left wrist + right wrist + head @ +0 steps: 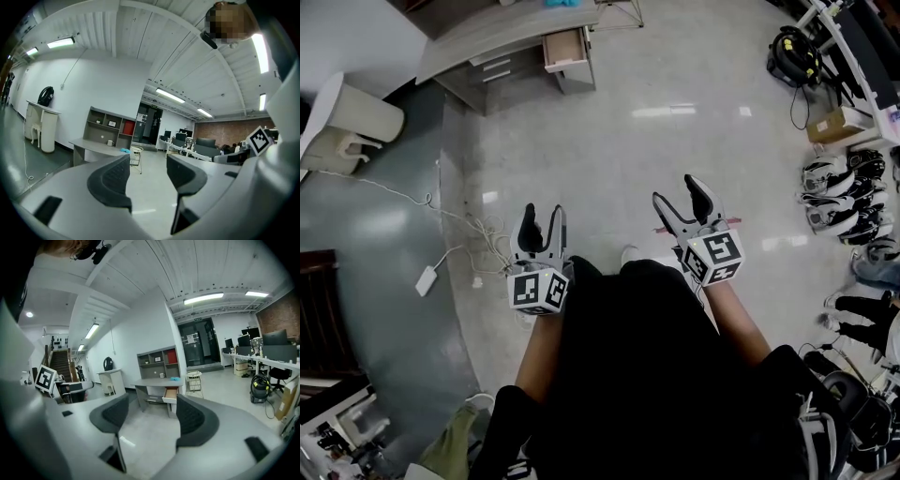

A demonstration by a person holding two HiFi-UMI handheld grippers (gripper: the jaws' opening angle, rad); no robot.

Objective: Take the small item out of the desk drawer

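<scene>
Both claws are held out front, well apart from the desk [502,39]. The left gripper [542,221] and right gripper [680,193] gape wide with nothing between the jaws, ready for the approach. The drawer [565,49] stands pulled out, but the small item can't be made out from here.
</scene>
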